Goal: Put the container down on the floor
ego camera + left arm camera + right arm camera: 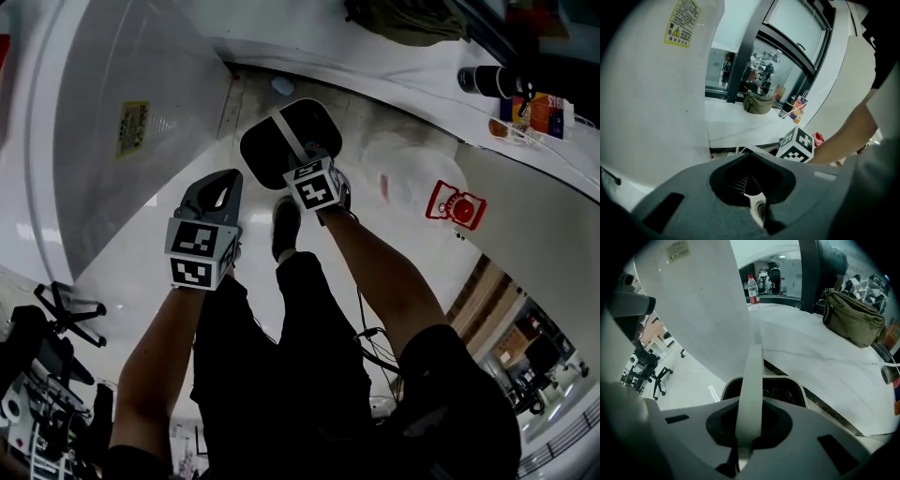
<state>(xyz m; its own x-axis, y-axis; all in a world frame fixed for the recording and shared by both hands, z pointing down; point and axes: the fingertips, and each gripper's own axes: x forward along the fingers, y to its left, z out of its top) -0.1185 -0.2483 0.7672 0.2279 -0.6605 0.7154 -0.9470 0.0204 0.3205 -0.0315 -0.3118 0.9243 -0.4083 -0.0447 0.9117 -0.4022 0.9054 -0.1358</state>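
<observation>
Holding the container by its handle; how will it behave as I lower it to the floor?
The container hangs from one thin white handle pinched in the right gripper, so it will probably swing or tilt. It looks like an open plastic bin, likely light and stiff. On the glossy floor it may slide.

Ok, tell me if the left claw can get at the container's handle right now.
Likely yes: the left claw hangs beside the container, nothing between them. The right claw grips the handle, but part beyond it shows bare. The left claw looks shut; open it first.
</observation>
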